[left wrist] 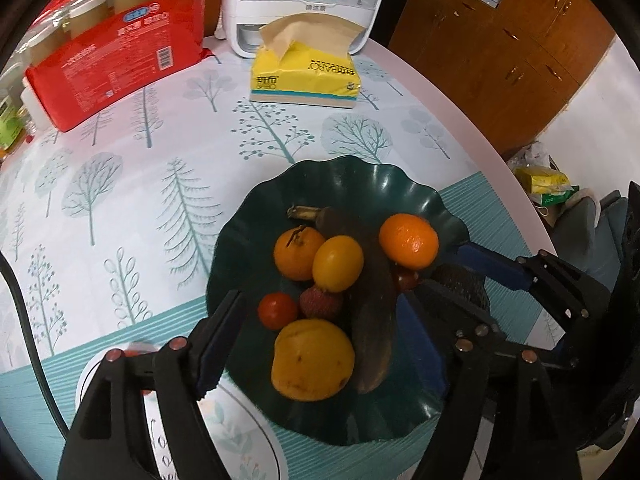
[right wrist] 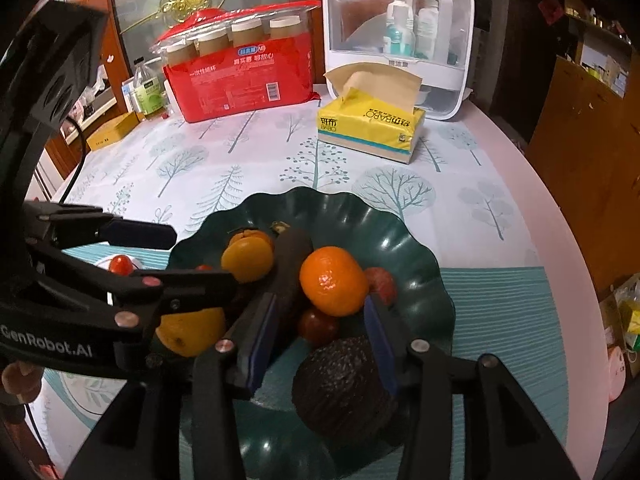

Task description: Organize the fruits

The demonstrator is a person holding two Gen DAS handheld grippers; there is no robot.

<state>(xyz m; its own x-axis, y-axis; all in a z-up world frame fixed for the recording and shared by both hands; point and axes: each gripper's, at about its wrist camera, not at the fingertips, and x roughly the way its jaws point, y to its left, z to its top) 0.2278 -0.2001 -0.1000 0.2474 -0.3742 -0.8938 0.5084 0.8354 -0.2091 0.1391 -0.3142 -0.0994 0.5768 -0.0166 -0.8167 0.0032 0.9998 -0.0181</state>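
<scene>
The left gripper point(left wrist: 320, 344) is hovering spread over the mango point(left wrist: 312, 360) in the bowl point(left wrist: 360, 184) at lower centre; the right gripper point(right wrist: 320, 340) is straddling the avocado point(right wrist: 340, 388), jaws apart.

Dim warm indoor light, glare on fruit, fisheye-bent edges.

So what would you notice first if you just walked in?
Probably the dark green bowl near the table's front edge, piled with bright fruit, with an orange on the far side. Behind it a yellow tissue pack sits beside a red package of jars at the back.
</scene>
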